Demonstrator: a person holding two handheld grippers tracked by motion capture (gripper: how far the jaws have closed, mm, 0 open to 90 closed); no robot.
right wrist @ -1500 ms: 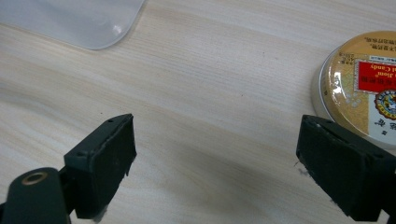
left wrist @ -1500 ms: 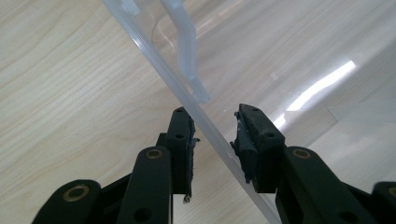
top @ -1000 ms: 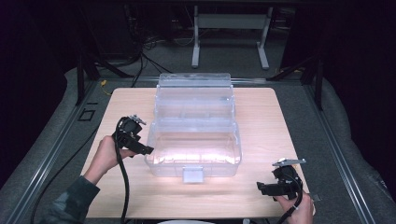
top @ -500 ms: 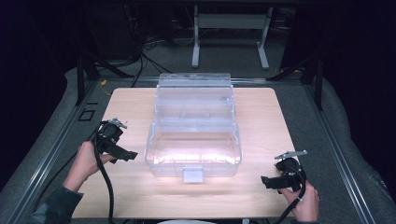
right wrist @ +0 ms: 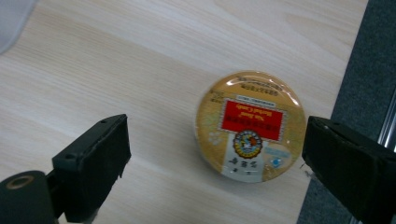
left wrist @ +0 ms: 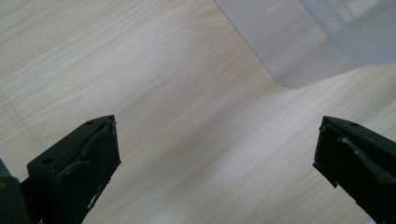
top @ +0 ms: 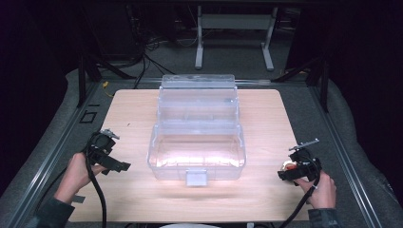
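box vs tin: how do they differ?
The box is clear plastic and rectangular; the tin is round, gold, with a red label. The box sits mid-table with its lid up; the tin lies closed, flat by the table's right edge, between the right gripper's open jaws. Both rest on the table.

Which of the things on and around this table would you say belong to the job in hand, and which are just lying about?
In the job:
- round gold tin between the open jaws of the right gripper
- clear plastic box, lid up
- left gripper, jaws open over bare wooden table

Lying about:
- white metal stand behind the table
- black cables on the floor
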